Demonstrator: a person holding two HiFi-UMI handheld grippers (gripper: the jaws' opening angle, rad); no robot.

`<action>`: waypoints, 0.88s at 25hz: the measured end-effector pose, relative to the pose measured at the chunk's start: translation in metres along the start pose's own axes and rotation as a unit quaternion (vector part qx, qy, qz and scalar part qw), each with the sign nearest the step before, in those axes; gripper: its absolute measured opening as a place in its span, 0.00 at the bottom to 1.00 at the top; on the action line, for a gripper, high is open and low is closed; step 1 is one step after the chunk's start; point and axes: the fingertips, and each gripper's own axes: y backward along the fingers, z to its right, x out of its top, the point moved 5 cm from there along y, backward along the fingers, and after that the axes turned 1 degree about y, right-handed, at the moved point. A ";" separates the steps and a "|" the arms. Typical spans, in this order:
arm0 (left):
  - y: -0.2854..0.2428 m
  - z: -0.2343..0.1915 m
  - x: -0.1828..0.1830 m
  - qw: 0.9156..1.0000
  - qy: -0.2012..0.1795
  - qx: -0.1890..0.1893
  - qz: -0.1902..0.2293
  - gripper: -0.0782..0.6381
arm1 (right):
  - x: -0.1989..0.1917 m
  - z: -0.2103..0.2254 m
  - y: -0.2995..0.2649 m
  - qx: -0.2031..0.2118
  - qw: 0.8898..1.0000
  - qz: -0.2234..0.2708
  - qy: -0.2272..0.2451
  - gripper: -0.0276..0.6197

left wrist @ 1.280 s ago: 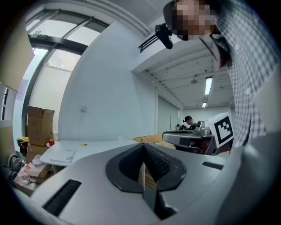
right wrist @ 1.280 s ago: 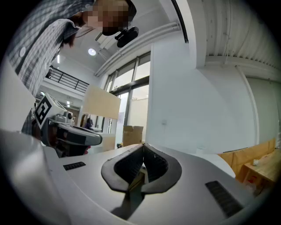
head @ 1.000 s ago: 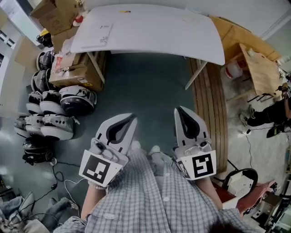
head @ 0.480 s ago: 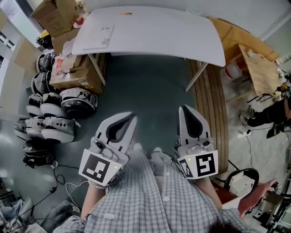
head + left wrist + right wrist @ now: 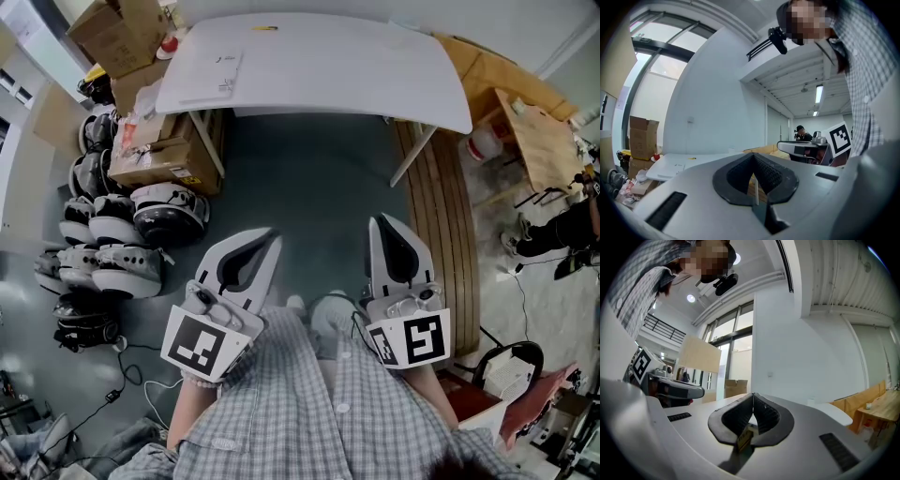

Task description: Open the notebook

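A thin white notebook [image 5: 214, 75] lies closed on the left part of the white table [image 5: 337, 66], far ahead of both grippers. My left gripper [image 5: 270, 236] is held level over the grey floor, jaws shut with nothing between them. My right gripper [image 5: 378, 223] is beside it, also shut and empty. In the left gripper view the shut jaws [image 5: 753, 155] point toward the table [image 5: 679, 165], and the right gripper [image 5: 802, 149] shows at the right. In the right gripper view the jaws [image 5: 753, 395] meet at the tip, with the left gripper [image 5: 677, 389] at the left.
Cardboard boxes [image 5: 159, 155] and a row of black-and-white helmets [image 5: 108, 239] crowd the floor at the left. Wooden planks [image 5: 441, 216] lie at the right past the table leg [image 5: 412, 155]. A person [image 5: 558, 234] sits at the far right, and a chair [image 5: 511, 370] stands close on my right.
The table and the boxes have slid slightly down and to the right in the head view as I move toward them. Both grippers stay shut and level.
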 end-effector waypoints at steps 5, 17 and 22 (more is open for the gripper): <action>0.012 -0.007 0.000 1.000 0.003 0.000 0.020 0.12 | -0.004 -0.022 0.001 0.015 1.000 -0.008 -0.001 0.07; 0.024 -0.035 -0.006 0.998 0.020 0.050 0.021 0.12 | -0.007 -0.023 -0.032 0.049 0.998 -0.021 0.023 0.07; 0.016 -0.049 -0.001 0.997 0.019 0.057 0.041 0.12 | -0.014 -0.029 -0.057 0.070 0.997 -0.017 0.027 0.07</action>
